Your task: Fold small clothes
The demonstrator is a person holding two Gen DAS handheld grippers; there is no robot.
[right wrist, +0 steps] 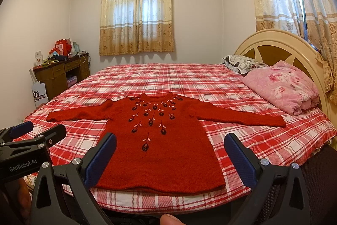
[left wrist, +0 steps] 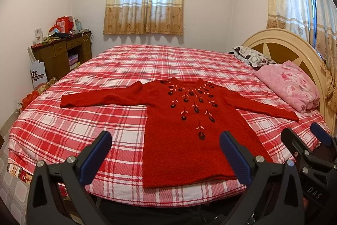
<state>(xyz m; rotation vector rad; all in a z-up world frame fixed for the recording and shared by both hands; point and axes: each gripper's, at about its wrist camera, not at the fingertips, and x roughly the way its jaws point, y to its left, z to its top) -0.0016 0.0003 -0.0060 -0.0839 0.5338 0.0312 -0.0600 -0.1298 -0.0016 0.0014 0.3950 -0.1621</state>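
Nearest the cameras, the left hand-held gripper [left wrist: 165, 140] hangs just short of the foot edge of the bed [left wrist: 84, 119], its two blue-padded fingers spread wide and holding nothing. The right hand-held gripper [right wrist: 170, 143] sits beside it, fingers likewise spread and empty; in the left wrist view it shows at the right edge [left wrist: 305, 134], and in the right wrist view the left one shows at the left edge [right wrist: 40, 130]. A fingertip [right wrist: 169, 219] pokes in at the bottom of the right wrist view.

Just beyond the fingers lies the red sweater [right wrist: 160, 147], spread flat and face up on the red-and-white checked sheet. Its hem runs along the near edge of the bed, its collar points away, and both sleeves stretch out sideways. Dark embroidered flowers fan down from the neckline. Nothing lies on top of it.

The sheet is bare on both sides of the sweater and beyond the collar. To the right, near the end of the right sleeve but apart from it, sits a folded pink quilt [right wrist: 282, 88], with a patterned pillow [right wrist: 242, 62] behind it against the cream headboard [right wrist: 273, 41].

Off the far left of the bed stands a brown bench [right wrist: 61, 71] piled with bags and boxes, with a white paper bag [right wrist: 39, 94] at its foot. Curtains [right wrist: 137, 14] cover the window on the back wall.
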